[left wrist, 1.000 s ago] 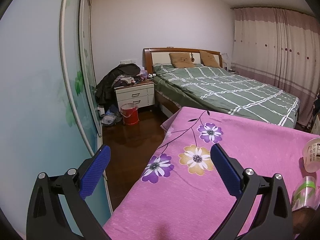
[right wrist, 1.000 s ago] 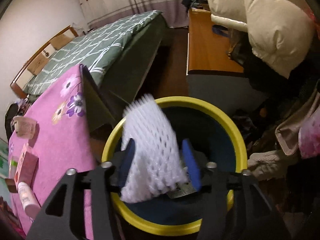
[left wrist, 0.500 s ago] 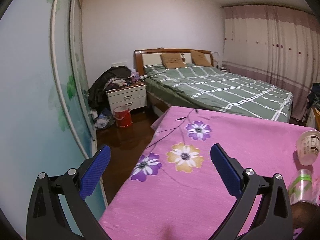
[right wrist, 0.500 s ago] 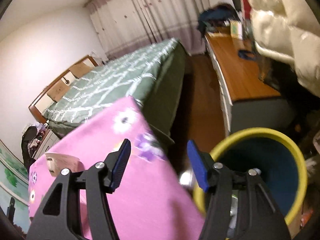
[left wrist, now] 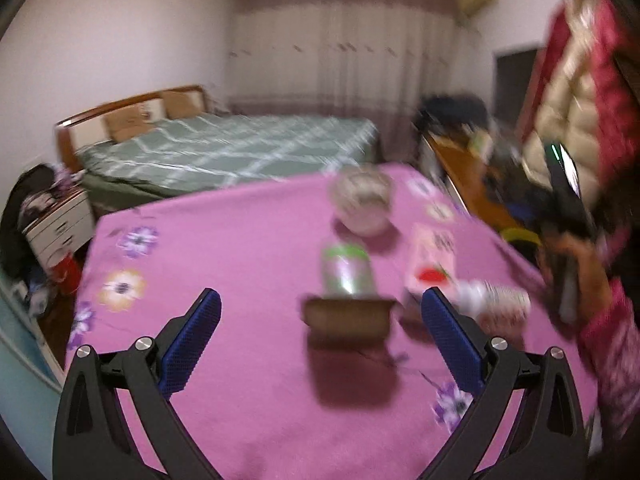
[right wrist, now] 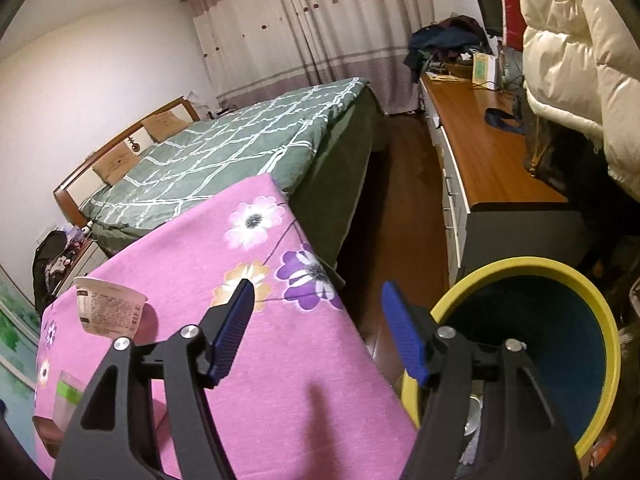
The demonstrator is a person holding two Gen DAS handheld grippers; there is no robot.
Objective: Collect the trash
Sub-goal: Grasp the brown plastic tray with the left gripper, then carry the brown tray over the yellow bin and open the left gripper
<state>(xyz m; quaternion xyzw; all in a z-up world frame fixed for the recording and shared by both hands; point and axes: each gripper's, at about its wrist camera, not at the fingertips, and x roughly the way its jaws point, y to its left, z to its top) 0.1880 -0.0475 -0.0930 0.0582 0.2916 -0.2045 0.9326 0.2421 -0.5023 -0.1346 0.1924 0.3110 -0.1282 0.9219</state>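
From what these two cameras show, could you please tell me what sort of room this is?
Most likely a lived-in bedroom at home. A bed with a green checked cover and wooden headboard fills the middle, long curtains cover the far wall, and a bedside drawer unit stands heaped with clothes.

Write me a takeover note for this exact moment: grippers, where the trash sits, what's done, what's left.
Left gripper: open, empty, aimed at the table's trash.
Right gripper: empty, jaws opening, over the table edge beside the yellow-rimmed bin.
On the pink floral tablecloth: upside-down paper cup, clear cup with green label, brown box, pink carton, a red-and-white item, blurred.
Done: some trash lies in the bin.
Left: bin these five.
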